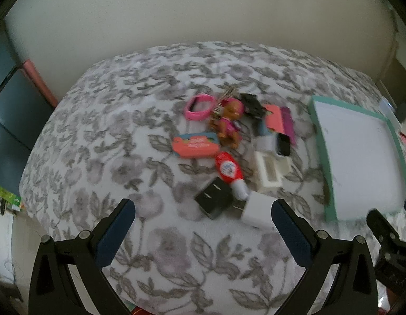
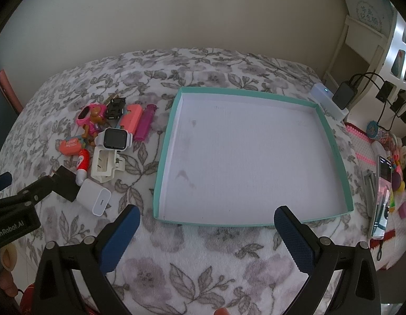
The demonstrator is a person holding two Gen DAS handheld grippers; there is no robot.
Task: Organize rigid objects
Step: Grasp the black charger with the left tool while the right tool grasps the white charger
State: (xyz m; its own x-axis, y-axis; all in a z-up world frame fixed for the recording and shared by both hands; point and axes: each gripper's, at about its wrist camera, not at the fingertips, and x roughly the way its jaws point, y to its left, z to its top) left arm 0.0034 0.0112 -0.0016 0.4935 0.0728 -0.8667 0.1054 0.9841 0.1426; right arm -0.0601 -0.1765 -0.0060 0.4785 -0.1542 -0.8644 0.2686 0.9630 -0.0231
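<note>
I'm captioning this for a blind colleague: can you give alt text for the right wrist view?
An open gripper hovers over a floral blanket, facing an empty teal-rimmed tray. To the tray's left lies a cluster of small items, including a smartwatch, a white charger and a pink toy figure.

"GenRobot.AI" is printed in white on the black body of the left gripper [image 2: 0, 181], seen from the right wrist. Other labels are blurred and cannot be read.

A teal-walled white tray [image 2: 331, 141] and pink watch [image 1: 199, 106] lie on the grey-flowered white blanket [image 2: 203, 267]
</note>
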